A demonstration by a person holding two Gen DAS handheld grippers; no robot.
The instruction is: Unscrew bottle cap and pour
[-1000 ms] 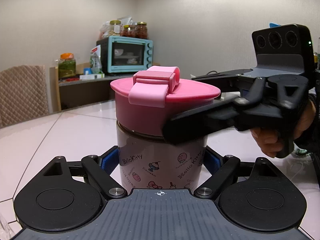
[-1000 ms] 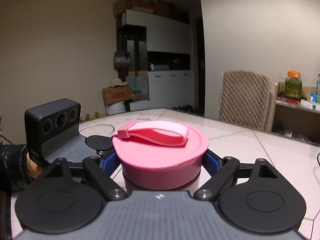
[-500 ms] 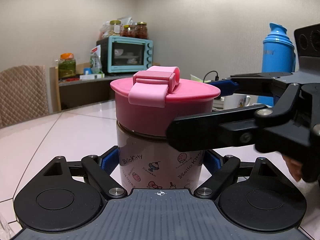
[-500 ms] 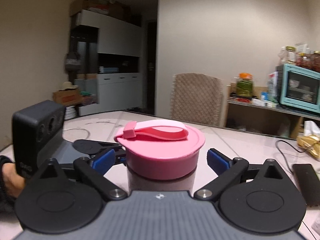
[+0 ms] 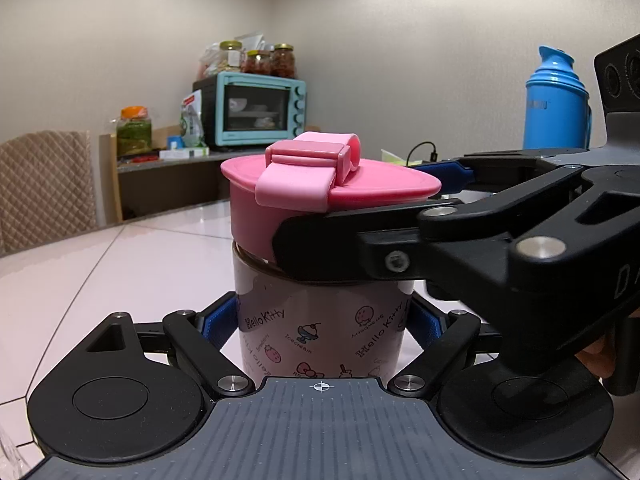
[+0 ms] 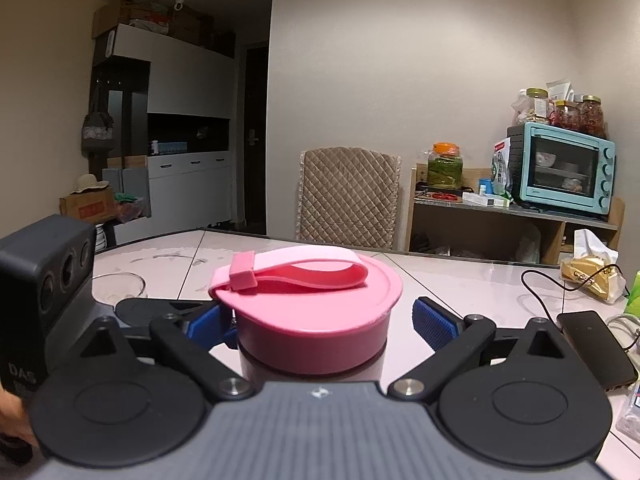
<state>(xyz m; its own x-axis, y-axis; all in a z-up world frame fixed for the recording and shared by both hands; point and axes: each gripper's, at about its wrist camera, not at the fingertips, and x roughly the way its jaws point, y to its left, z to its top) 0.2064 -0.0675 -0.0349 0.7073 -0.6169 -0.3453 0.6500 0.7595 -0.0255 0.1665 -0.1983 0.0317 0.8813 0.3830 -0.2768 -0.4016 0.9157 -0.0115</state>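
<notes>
A Hello Kitty bottle (image 5: pixel 320 328) stands upright on the table, and my left gripper (image 5: pixel 322 320) is shut on its white body, a blue pad on each side. Its pink cap (image 6: pixel 312 320), with a pink strap (image 6: pixel 296 272) across the top, sits between the fingers of my right gripper (image 6: pixel 320 324). The right gripper's jaws are closing; the right-hand pad (image 6: pixel 434 322) still stands off the cap's rim. In the left wrist view a black finger (image 5: pixel 360 248) of the right gripper crosses the front of the cap (image 5: pixel 256 220).
A clear glass (image 6: pixel 116 286) sits on the table behind the left gripper's body (image 6: pixel 44 280). A dark phone (image 6: pixel 596 348) and a cable (image 6: pixel 552 284) lie at the right. A blue thermos (image 5: pixel 558 108) stands far right. A quilted chair (image 6: pixel 348 196) and a teal oven (image 6: pixel 560 168) stand beyond the table.
My right gripper let go of the cap, opened wider and swung round it, so its view now faces the chair and oven. The left gripper and bottle have not moved.
</notes>
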